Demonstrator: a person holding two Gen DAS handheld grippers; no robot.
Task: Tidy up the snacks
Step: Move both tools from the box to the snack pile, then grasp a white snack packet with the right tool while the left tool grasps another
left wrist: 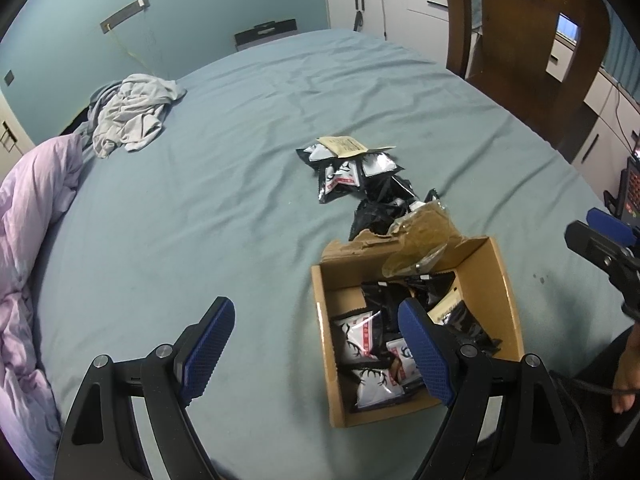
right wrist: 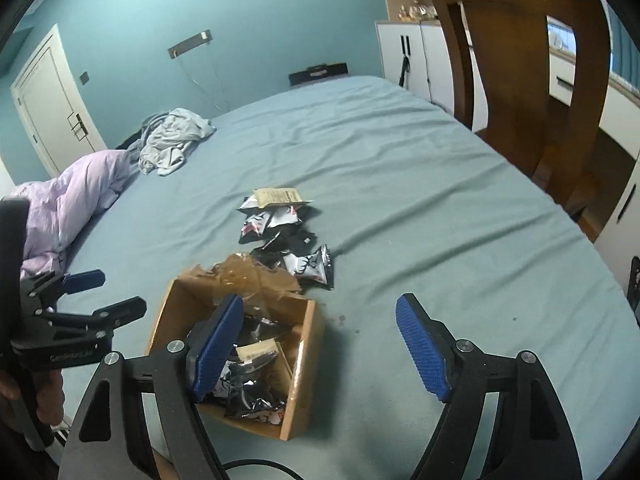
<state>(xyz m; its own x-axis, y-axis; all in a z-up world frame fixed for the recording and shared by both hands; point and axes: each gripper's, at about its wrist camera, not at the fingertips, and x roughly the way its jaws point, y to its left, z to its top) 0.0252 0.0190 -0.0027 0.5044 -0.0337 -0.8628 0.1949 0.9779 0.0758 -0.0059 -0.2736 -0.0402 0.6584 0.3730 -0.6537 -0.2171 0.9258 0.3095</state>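
A bed (left wrist: 224,168) covered by a grey-green sheet carries an open cardboard box (left wrist: 502,280) near its front edge, holding several black-and-white snack packets (left wrist: 358,338). Beyond the box, toward the middle of the bed, lies a loose heap of further packets (left wrist: 348,176) topped by 1 beige packet (left wrist: 342,146); a crumpled clear-brown wrapper (left wrist: 426,232) rests against the box's torn far flap. The left tool (left wrist: 320,344) hangs above the box's left wall with its 2 blue pads spread wide and nothing between them. The right tool (right wrist: 320,344) hangs over the box's right wall, jaws likewise spread and empty. A lilac quilt (left wrist: 36,208) is bunched along the left edge of the bed, with a grey garment (left wrist: 132,116) near the far left corner. A wooden chair (left wrist: 524,40) stands past the right edge.
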